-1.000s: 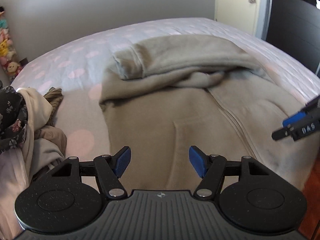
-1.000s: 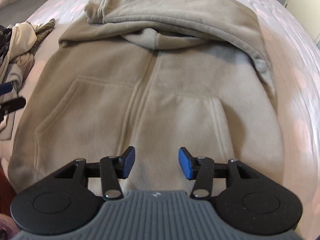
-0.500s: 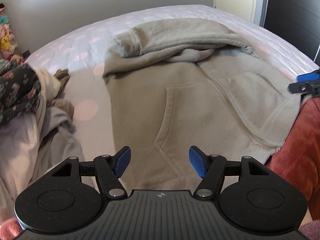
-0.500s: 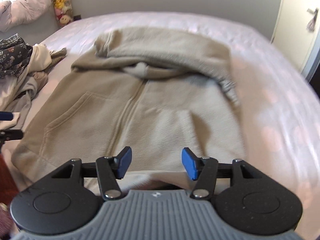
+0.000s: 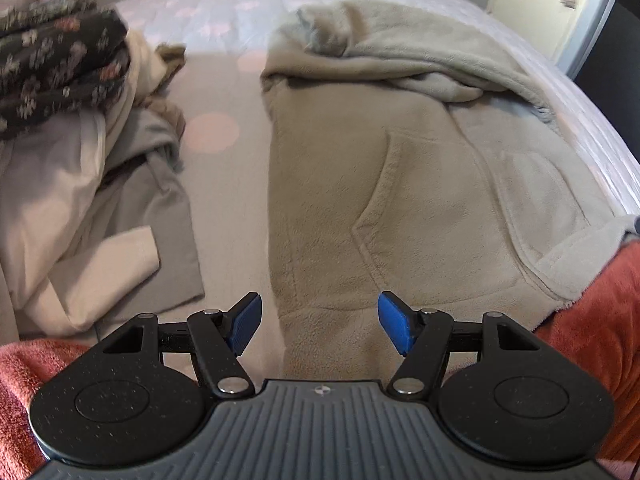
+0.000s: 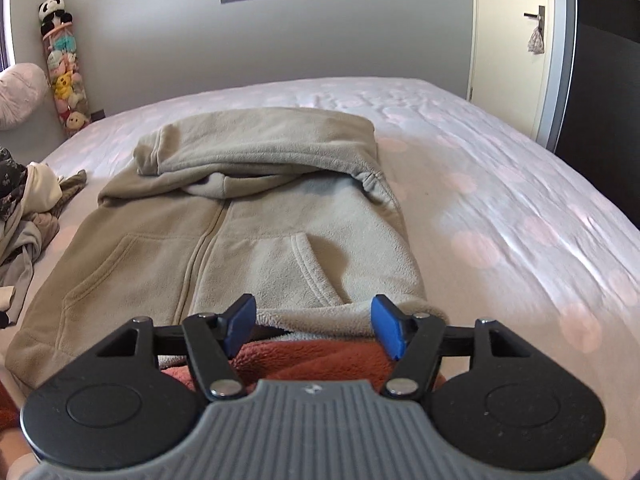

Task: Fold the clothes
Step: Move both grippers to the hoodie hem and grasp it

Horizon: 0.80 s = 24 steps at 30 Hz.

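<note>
Moved: both grippers sit lower and nearer the hoodie's (image 6: 248,240) hem than a second ago; the hoodie itself lies as it did.
Hoodie: front up on the bed (image 6: 500,184), zip closed, sleeves folded across the chest, hood tucked under them.
Left gripper (image 5: 319,326): jaws spread wide, empty, at the hoodie's hem on its left corner.
Right gripper (image 6: 312,326): jaws spread wide, empty, at the hem's right corner, where the hem curls up.
Pile (image 5: 80,128): loose clothes left of the hoodie, unfolded.
Red cloth (image 6: 320,356): under the hem, between hoodie and grippers.
Progress: sleeves are in; the body is full length, so a hem-to-hood fold looks due, and the pile remains.
</note>
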### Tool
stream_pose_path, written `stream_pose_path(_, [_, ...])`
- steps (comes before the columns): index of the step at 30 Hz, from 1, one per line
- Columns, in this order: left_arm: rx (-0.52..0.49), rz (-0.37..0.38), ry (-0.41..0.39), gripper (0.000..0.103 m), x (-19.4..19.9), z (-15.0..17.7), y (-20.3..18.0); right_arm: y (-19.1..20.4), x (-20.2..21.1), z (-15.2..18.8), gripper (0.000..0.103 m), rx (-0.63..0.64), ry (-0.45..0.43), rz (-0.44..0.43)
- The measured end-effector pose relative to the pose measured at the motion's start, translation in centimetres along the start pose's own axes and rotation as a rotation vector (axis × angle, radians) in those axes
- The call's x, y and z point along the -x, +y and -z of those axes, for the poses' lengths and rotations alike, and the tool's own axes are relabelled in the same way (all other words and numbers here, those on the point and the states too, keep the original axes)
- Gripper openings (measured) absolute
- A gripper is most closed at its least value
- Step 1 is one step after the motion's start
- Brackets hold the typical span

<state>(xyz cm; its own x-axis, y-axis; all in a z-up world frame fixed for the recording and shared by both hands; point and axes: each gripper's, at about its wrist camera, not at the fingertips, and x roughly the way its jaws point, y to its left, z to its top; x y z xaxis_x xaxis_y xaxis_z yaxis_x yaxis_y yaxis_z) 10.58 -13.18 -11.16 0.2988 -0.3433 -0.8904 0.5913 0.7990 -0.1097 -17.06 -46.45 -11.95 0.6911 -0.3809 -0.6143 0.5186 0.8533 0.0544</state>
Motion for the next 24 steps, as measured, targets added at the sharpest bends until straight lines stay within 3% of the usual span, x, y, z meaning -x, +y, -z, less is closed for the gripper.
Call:
stream_pose_path(6, [0.185,0.002,0.211,0.063,-3.5,-2.4,1.8,-1.7,-0.1,0.5,0.067,-0.082,-0.013,-0.055])
stream_pose_path(13, [0.182,-0.036,0.446,0.063,-7.9,-3.3,1.0,-3.1,0.2,1.0,0.067,-0.185,-0.052,-0.103])
stream_pose_path(17, [0.188,-0.058,0.517,0.063,-9.7,-3.1,1.0,-3.7,0.6,1.3,0.067,-0.223,-0.075,-0.115])
stream_pose_path(19, [0.212,-0.060,0.536,0.068,-10.1,-2.9,1.3,-4.3,0.9,1.4,0.067,-0.253,-0.092,-0.126])
stream_pose_path(24, [0.241,-0.040,0.565,0.067,-10.2,-2.6,2.0,-5.3,1.1,1.6,0.067,-0.313,-0.104,-0.157])
